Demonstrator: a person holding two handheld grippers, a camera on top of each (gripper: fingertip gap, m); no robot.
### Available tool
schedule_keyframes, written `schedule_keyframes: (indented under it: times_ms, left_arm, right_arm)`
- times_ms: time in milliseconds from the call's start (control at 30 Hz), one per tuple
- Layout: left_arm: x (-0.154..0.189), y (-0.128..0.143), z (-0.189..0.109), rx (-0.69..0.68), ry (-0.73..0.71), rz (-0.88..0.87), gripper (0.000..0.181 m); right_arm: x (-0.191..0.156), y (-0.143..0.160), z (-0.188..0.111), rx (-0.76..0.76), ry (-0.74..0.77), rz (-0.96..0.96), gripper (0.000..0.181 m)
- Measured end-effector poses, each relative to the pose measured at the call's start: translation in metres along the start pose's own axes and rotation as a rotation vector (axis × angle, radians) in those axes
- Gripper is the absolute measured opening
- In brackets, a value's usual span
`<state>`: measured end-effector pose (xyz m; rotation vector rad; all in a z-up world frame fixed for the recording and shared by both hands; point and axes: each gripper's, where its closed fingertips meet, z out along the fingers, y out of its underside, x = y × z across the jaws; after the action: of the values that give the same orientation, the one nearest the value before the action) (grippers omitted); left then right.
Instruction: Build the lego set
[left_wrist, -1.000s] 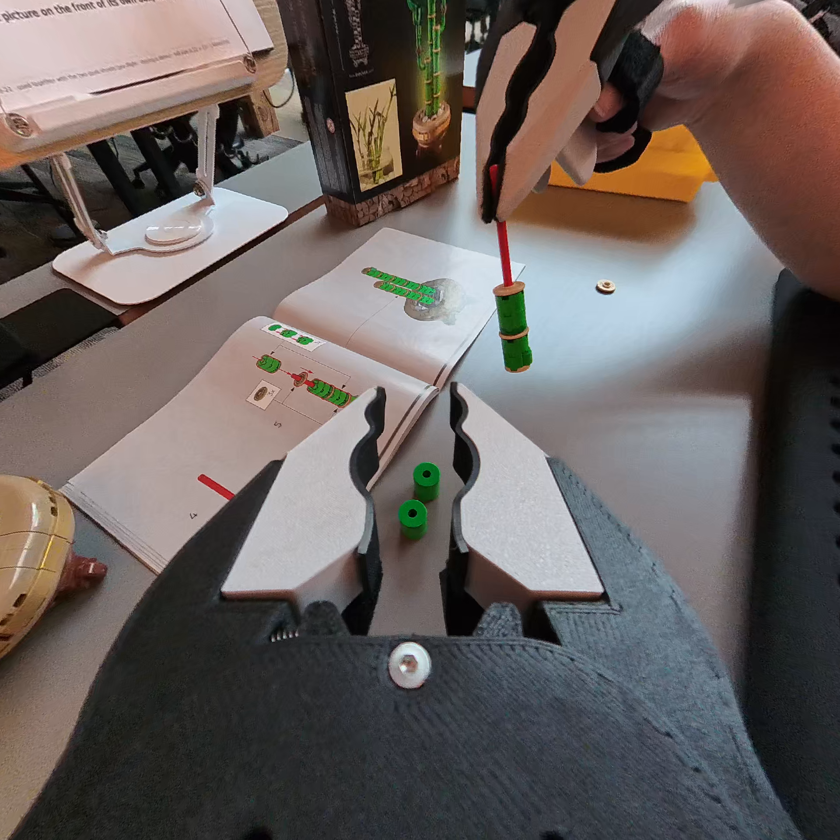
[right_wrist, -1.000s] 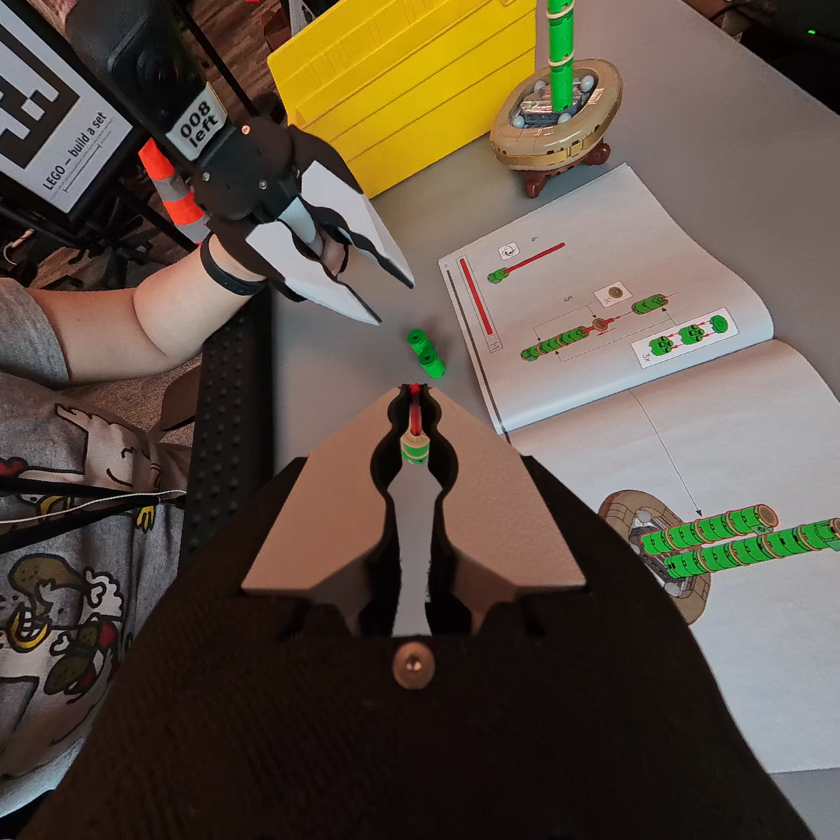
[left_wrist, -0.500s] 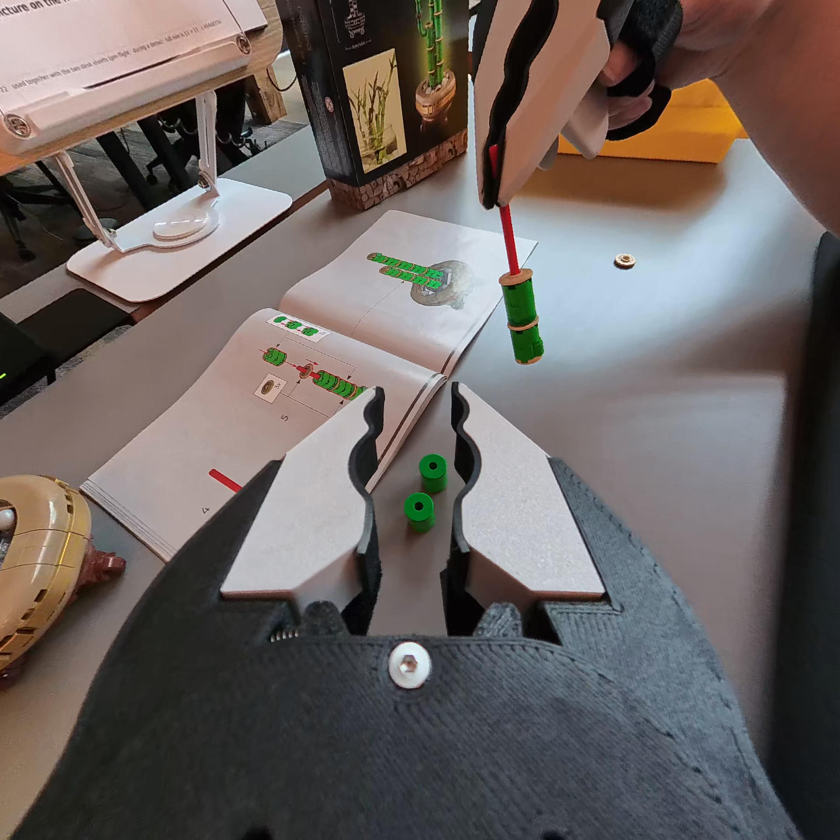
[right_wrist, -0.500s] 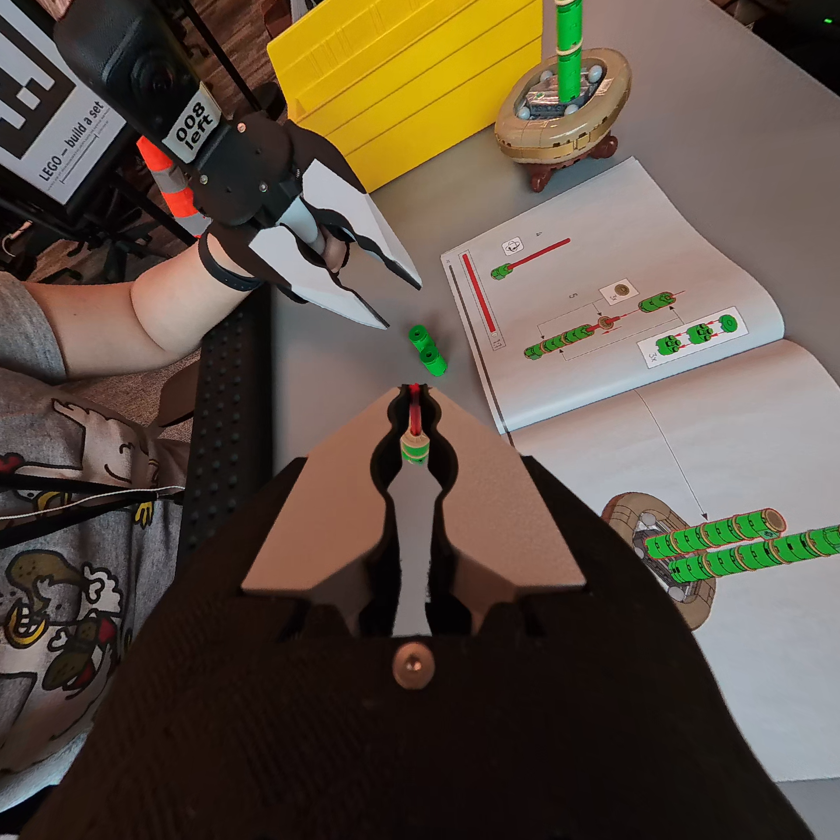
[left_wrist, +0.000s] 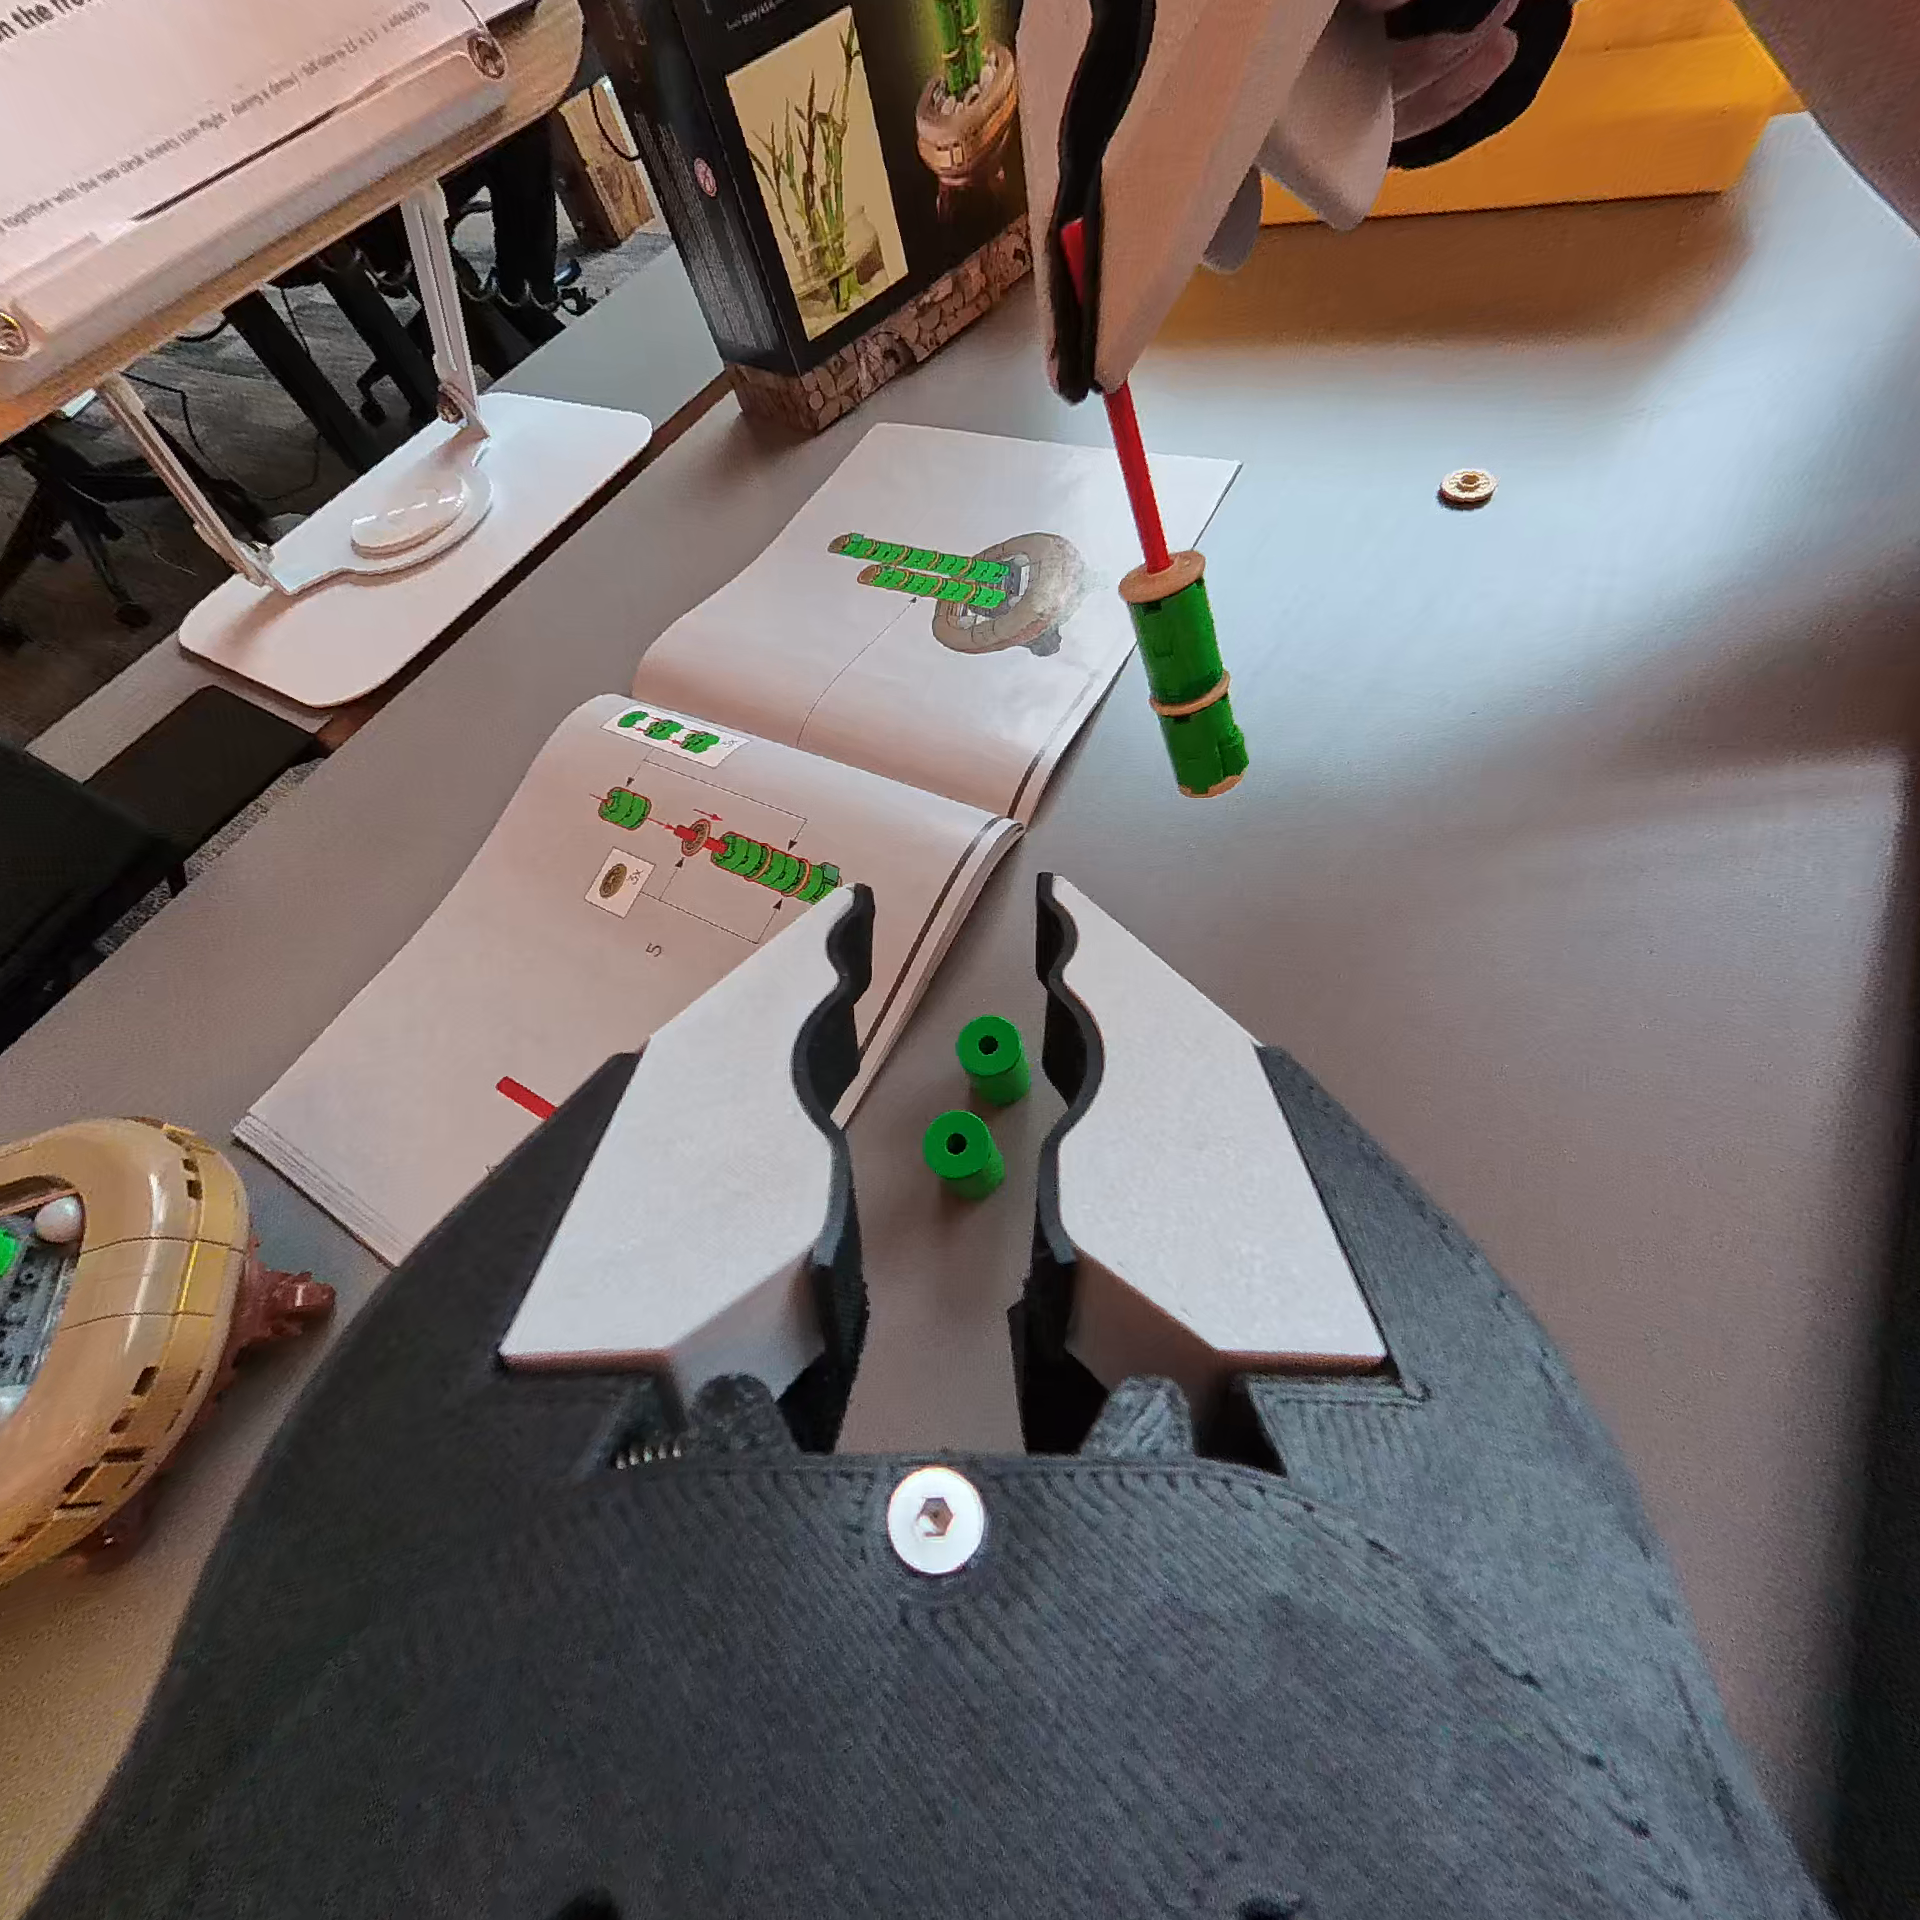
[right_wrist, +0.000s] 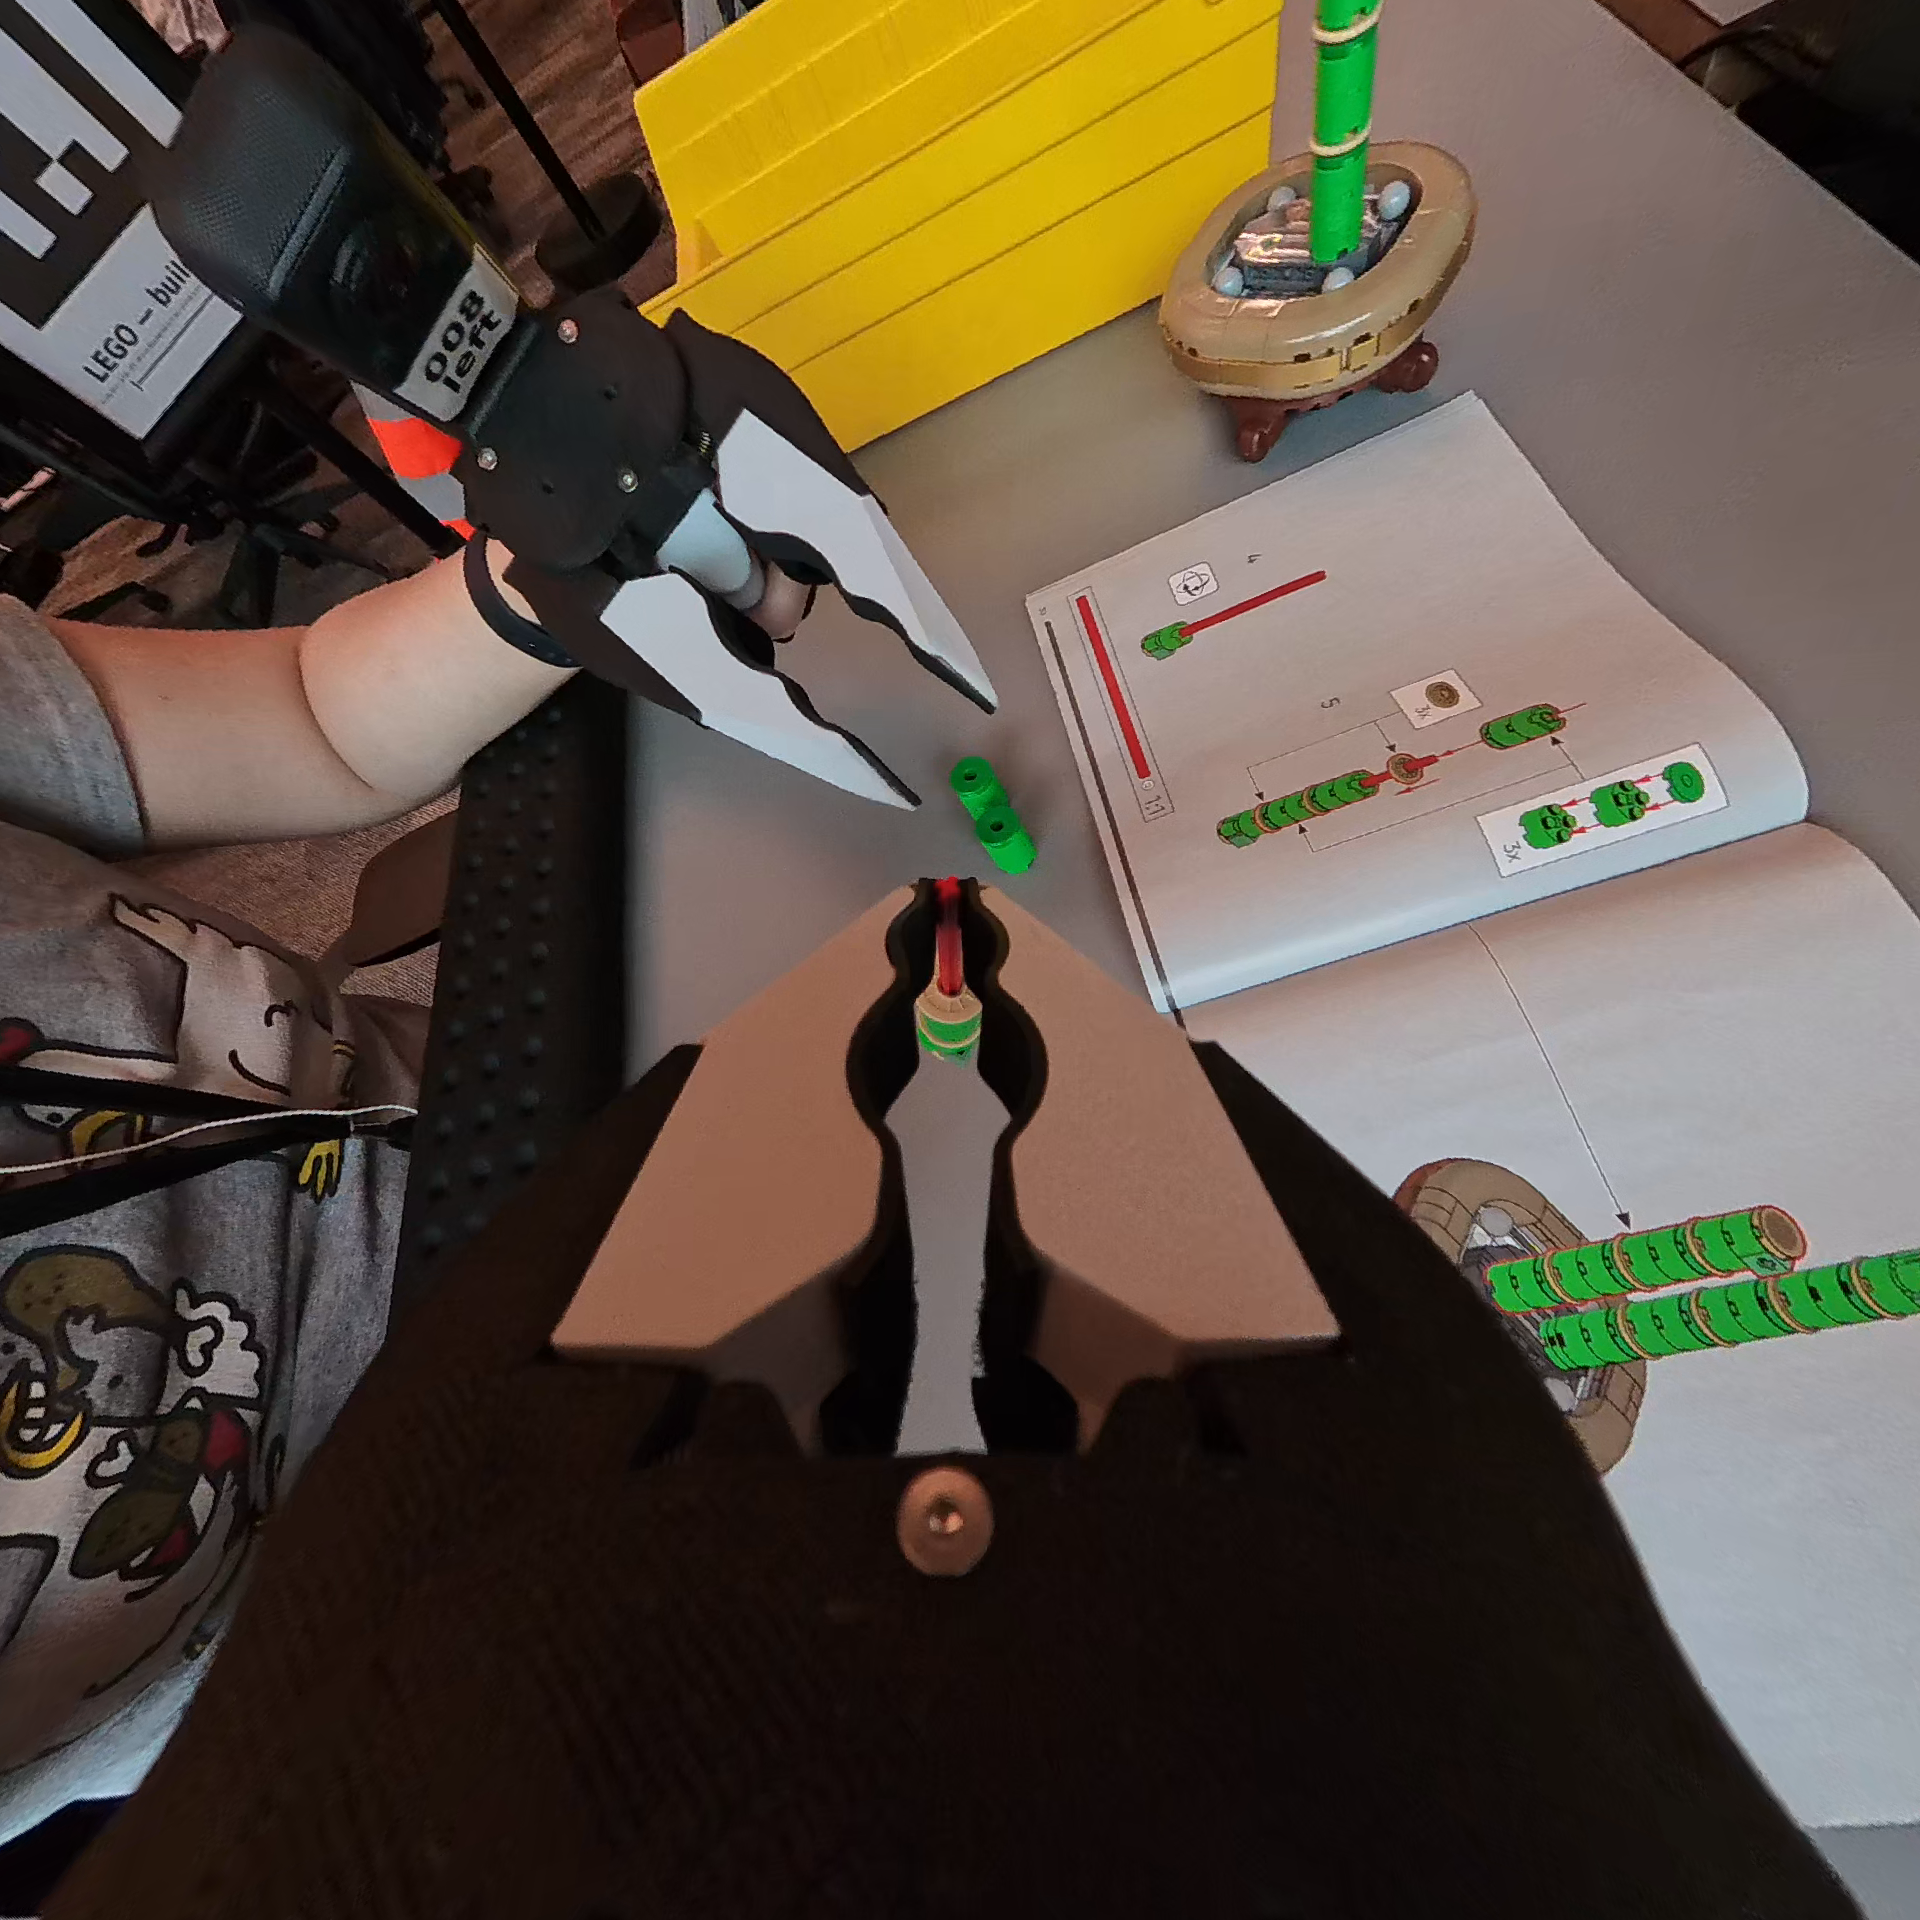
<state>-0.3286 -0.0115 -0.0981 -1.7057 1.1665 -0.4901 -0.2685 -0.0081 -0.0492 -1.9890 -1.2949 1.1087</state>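
Two loose green cylinder pieces (left_wrist: 977, 1107) lie side by side on the grey table, between the fingers of my open left gripper (left_wrist: 951, 904), which hovers just above them. They also show in the right wrist view (right_wrist: 992, 800), just beyond the left gripper (right_wrist: 951, 753). My right gripper (right_wrist: 948, 885) is shut on a red axle (right_wrist: 948, 935) that carries stacked green and tan pieces (right_wrist: 945, 1029). In the left wrist view the right gripper (left_wrist: 1075, 379) holds that axle (left_wrist: 1135, 478) above the table, with the green stack (left_wrist: 1190, 675) hanging at its lower end.
An open instruction booklet (left_wrist: 790, 831) lies left of the green pieces. A tan pot base with a green stalk (right_wrist: 1320, 281) stands beyond it, also at the left edge of the left wrist view (left_wrist: 104, 1330). A small tan disc (left_wrist: 1467, 485), a yellow bin (right_wrist: 935, 197) and the set's box (left_wrist: 831, 177) are around. There is about 9 cm between the tips of the two grippers.
My left gripper has moved slightly forward and down over the two green pieces, still open. My right gripper has kept hold of the axle and shifted little.
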Motion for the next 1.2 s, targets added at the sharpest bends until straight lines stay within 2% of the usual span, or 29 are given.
schedule_keyframes:
  times_ms: [667,867,967,1033,1200]
  left_arm:
    - [0.003,-0.004,-0.003,0.011,0.007,0.008,0.030]
    - [0.009,-0.026,-0.016,0.135,0.116,-0.135,0.031]
    - [0.019,-0.035,-0.024,0.184,0.235,-0.215,0.039]
    - [0.032,-0.036,-0.024,0.176,0.329,-0.262,0.049]
    - [0.046,-0.025,-0.013,0.087,0.396,-0.287,0.049]
  right_arm:
    - [-0.017,-0.005,0.016,-0.010,-0.021,-0.049,0.003]
    - [-0.026,-0.010,0.026,0.006,-0.040,-0.066,0.003]
    - [-0.032,-0.013,0.032,0.012,-0.043,-0.082,0.003]
    - [-0.037,-0.014,0.036,0.006,-0.048,-0.092,0.003]
    - [-0.048,-0.024,0.037,0.037,-0.062,-0.113,0.003]
